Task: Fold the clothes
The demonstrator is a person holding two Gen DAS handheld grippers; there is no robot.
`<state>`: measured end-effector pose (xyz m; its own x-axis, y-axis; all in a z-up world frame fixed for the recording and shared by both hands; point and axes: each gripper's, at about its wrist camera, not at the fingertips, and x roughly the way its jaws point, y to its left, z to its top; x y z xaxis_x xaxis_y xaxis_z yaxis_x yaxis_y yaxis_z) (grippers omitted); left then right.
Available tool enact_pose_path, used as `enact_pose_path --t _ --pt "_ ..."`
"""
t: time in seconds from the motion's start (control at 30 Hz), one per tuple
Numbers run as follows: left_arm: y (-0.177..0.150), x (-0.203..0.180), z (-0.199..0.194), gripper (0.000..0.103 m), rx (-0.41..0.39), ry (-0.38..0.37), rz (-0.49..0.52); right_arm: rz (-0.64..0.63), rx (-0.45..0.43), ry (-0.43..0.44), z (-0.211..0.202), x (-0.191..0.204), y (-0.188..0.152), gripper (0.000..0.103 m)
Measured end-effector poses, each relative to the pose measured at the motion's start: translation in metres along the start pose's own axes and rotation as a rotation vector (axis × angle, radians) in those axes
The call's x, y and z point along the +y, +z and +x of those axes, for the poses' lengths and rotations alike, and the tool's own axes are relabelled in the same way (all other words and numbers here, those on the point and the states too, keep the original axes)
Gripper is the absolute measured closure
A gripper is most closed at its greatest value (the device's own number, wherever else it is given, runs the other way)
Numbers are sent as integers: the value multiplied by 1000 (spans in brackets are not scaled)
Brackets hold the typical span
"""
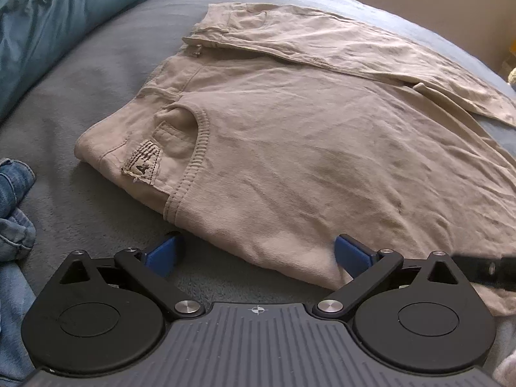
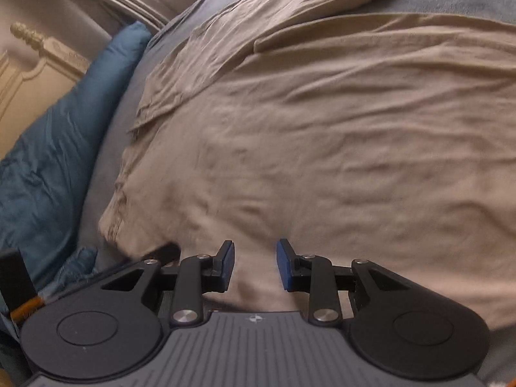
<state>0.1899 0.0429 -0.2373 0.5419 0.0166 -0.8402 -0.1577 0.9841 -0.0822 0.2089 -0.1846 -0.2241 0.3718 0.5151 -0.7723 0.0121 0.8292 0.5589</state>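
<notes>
- A crumpled blue denim garment (image 1: 14, 213) lies at the far left on the grey bed cover (image 1: 96, 74), apart from the piece in hand; a teal quilted pillow (image 1: 64, 9) borders the bed behind it.
- The beige cotton twill trousers (image 1: 290, 135) lie flat in the middle of the bed, waistband and stitched label toward the left, one leg crossing over the other at the far side.
- The left hand-held gripper (image 1: 258, 254) sits low at the trousers' near edge, its blue pads spread wide to either side of the hem and gripping nothing.
- The right hand-held gripper (image 2: 254, 266) hovers over the cloth further right, pads parted with a narrower gap and nothing between them.
- Whether the trousers await another fold or have been laid out finished cannot be settled from here.
- Should a fold follow, it would likely go best with both layers caught at the edge together, both sides lifted evenly, and the wrinkles drawn flat.
</notes>
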Motion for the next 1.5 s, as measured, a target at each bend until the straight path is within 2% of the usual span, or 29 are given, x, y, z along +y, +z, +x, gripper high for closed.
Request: enact_pose_path --t 0.23,0.3,0.53,0.6,0.73,0.9,0.97,1.1,1.27,1.5 --pt "0 2 1 0 -2 -11 -2 3 123 1 -13 0 -31 72" --pt "0 2 1 0 -4 -11 -1 -14 103 -20 -21 3 -34 72" --pt "-1 2 1 0 -8 -4 -4 -103 -74 -95 -49 16 -14 71" --pt "-1 2 1 0 -6 -2 -6 -116 -109 -136 -47 19 -7 66" --pt "0 2 1 0 -5 0 -9 -182 -109 -242 -30 22 -10 61" --pt "0 2 0 0 -3 -2 -6 -271 -92 -369 -6 26 -17 49" --pt "0 3 0 0 -1 -3 -6 -288 -86 -371 -4 29 -18 40" --pt "-2 3 -1 0 0 -6 -2 -292 -87 -371 -1 29 -19 31" --pt "-3 4 -3 0 -1 -9 5 -310 -89 -379 2 35 -24 25" --pt "-6 7 -7 0 11 -15 2 -301 -66 -380 -2 38 -27 24"
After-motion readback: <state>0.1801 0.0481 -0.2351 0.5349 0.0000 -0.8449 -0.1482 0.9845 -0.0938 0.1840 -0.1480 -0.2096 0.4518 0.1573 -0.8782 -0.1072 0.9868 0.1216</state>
